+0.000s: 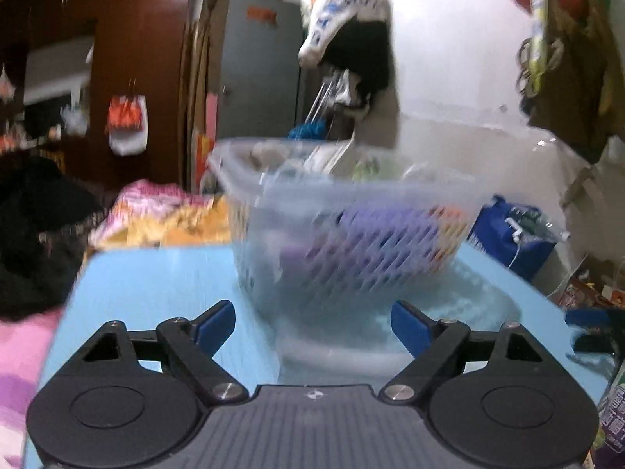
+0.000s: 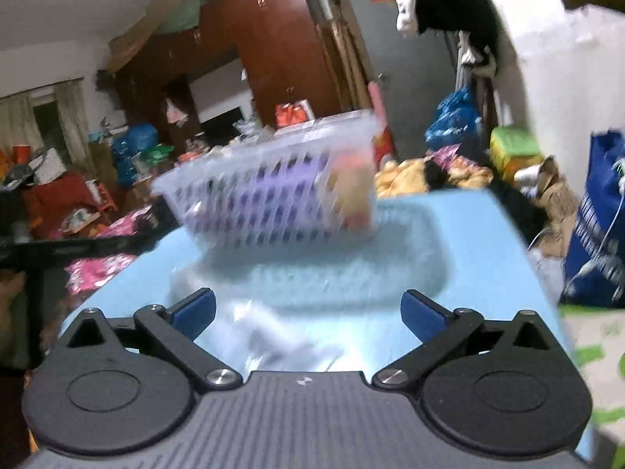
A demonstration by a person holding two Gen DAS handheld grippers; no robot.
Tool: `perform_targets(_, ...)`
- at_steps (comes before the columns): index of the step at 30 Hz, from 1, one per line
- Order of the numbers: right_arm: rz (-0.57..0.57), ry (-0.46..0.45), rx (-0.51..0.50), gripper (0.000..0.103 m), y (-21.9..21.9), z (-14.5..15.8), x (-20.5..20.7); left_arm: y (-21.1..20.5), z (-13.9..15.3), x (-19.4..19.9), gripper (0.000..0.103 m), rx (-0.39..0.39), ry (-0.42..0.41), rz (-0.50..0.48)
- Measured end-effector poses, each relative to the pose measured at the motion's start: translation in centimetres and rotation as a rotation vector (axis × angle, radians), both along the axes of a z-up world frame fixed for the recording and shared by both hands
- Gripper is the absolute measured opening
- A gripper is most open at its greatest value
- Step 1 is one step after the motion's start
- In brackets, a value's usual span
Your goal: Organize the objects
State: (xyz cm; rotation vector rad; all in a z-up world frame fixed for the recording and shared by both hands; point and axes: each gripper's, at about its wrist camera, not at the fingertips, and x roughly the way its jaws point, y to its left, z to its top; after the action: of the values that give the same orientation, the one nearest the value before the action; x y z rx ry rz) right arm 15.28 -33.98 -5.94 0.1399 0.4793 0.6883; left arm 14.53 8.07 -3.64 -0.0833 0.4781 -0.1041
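A clear plastic lattice basket (image 1: 351,226) stands on a light blue table (image 1: 156,281), with a purple object (image 1: 375,230) and other blurred items inside. My left gripper (image 1: 312,326) is open and empty just in front of the basket. In the right wrist view the basket (image 2: 269,199) sits further off, with the purple object (image 2: 273,191) and a pinkish-yellow item (image 2: 353,191) inside. My right gripper (image 2: 308,314) is open, with a blurred clear plastic thing (image 2: 273,336) lying on the table between its fingers. Both views are motion-blurred.
The blue table (image 2: 468,242) ends at edges left, right and far. A bed with pink and yellow bedding (image 1: 164,215) lies beyond. A blue bag (image 2: 597,215) stands at the right. A dark wardrobe (image 2: 273,47) and clutter fill the room behind.
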Motion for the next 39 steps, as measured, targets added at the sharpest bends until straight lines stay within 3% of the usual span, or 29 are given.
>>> perform_targets(4, 0.051, -0.028, -0.125, 0.103, 2.8, -0.9, -0.2, 0.9, -1.6, 1.5, 0.089, -0.05, 0.082, -0.052)
perform_targets(6, 0.081, 0.013, -0.127, 0.097, 3.2, -1.6, 0.5, 0.8, -2.5, 2.0, 0.088, -0.039, 0.116, -0.079)
perform_targets(9, 0.059, -0.013, -0.148, 0.091, 3.7, -1.9, -0.1, 0.3, -3.8, 2.1, 0.086, -0.025, 0.158, -0.105)
perform_targets(12, 0.048, -0.038, -0.173, 0.082, 4.1, -2.2, -0.4, 0.1, -4.0, 1.8, 0.081, 0.003, 0.153, -0.114)
perform_targets(17, 0.035, -0.068, -0.203, 0.066, 4.8, -2.4, 0.0, -1.1, -3.7, 1.1, 0.064, 0.093, 0.149, -0.145)
perform_targets(18, 0.034, -0.07, -0.206, 0.064, 4.9, -2.4, 0.2, -1.1, -3.7, 0.9, 0.061, 0.099, 0.148, -0.149)
perform_targets(20, 0.033, -0.073, -0.209, 0.056, 4.8, -2.4, 0.4, -1.0, -3.5, 0.6, 0.046, 0.115, 0.147, -0.148)
perform_targets(24, 0.053, -0.092, -0.215, 0.045, 4.5, -2.5, 0.4, -0.8, -3.6, -0.3, 0.035, 0.123, 0.132, -0.156)
perform_targets(25, 0.061, -0.095, -0.208, 0.039, 4.4, -2.4, 0.4, -0.9, -3.7, -0.5, 0.032, 0.128, 0.126, -0.155)
perform_targets(28, 0.07, -0.114, -0.204, 0.034, 4.2, -2.3, 0.1, -1.0, -3.8, -1.3, 0.021, 0.114, 0.101, -0.153)
perform_targets(39, 0.098, -0.174, -0.167, 0.029, 2.3, -1.1, -0.9, -1.7, -2.9, -5.5, 0.019, 0.106, -0.022, -0.174)
